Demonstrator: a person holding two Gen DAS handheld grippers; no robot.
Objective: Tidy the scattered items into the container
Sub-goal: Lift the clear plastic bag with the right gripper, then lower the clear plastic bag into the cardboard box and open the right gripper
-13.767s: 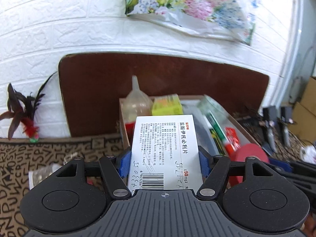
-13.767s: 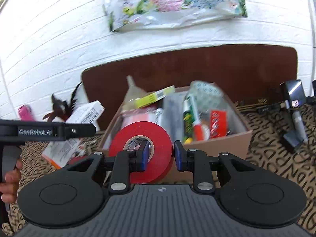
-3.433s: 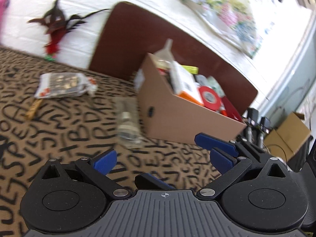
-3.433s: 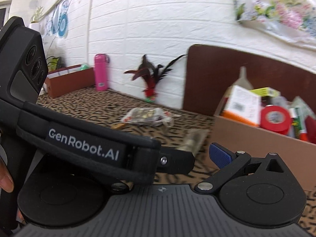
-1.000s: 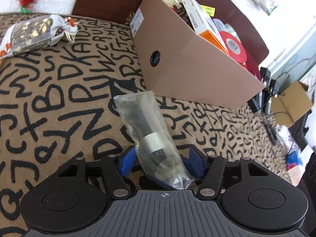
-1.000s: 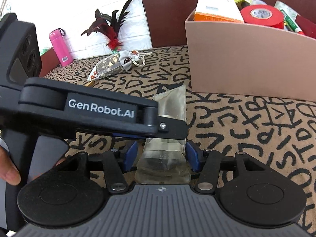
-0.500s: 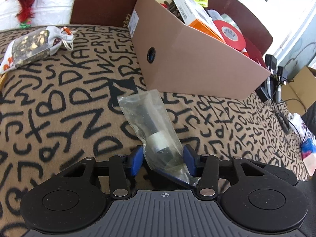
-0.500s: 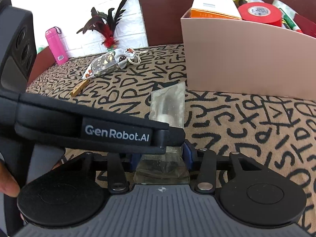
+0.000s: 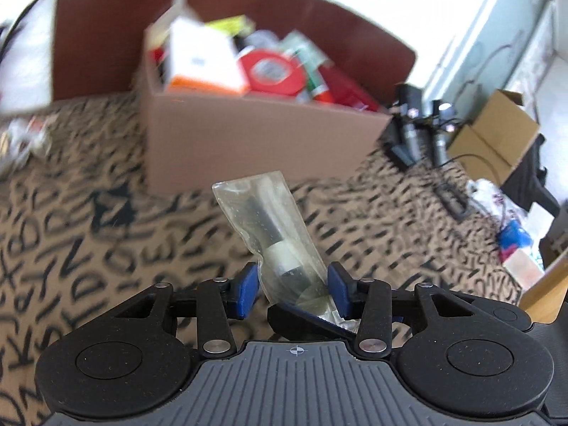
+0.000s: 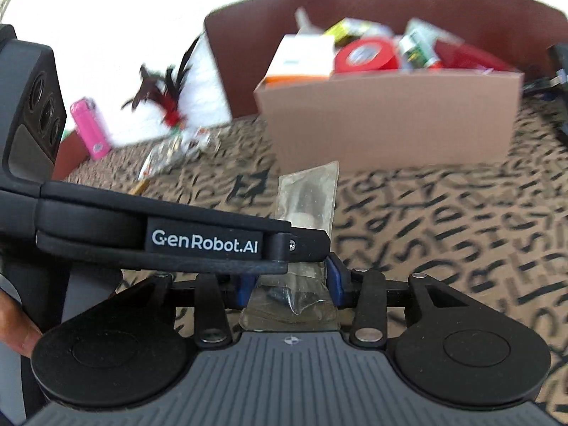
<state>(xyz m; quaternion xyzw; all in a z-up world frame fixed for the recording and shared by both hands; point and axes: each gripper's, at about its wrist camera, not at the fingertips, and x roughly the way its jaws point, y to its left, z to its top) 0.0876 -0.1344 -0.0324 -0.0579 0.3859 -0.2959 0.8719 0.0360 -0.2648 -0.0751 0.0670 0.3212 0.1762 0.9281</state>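
Observation:
A clear plastic bag [image 9: 269, 227] with a dark and white part inside is held up off the patterned cloth. My left gripper [image 9: 291, 289] is shut on its lower end. My right gripper [image 10: 291, 285] is shut on the same bag [image 10: 309, 195] from the other side, partly hidden behind the left gripper's body. The cardboard box [image 9: 248, 142] stands ahead, filled with a white-and-orange medicine box [image 9: 202, 60], a red tape roll [image 9: 273, 71] and other items. It also shows in the right wrist view [image 10: 390, 131].
A small printed pouch [image 10: 170, 156] lies on the cloth left of the box. A pink bottle [image 10: 90, 127] and red-black feathers [image 10: 159, 96] stand at the wall. Black devices [image 9: 419, 131] and a small carton [image 9: 493, 138] lie to the right.
Both grippers have lifted the bag off the cloth and tilted up toward the box. The view is blurred from motion. Both stay shut on the bag.

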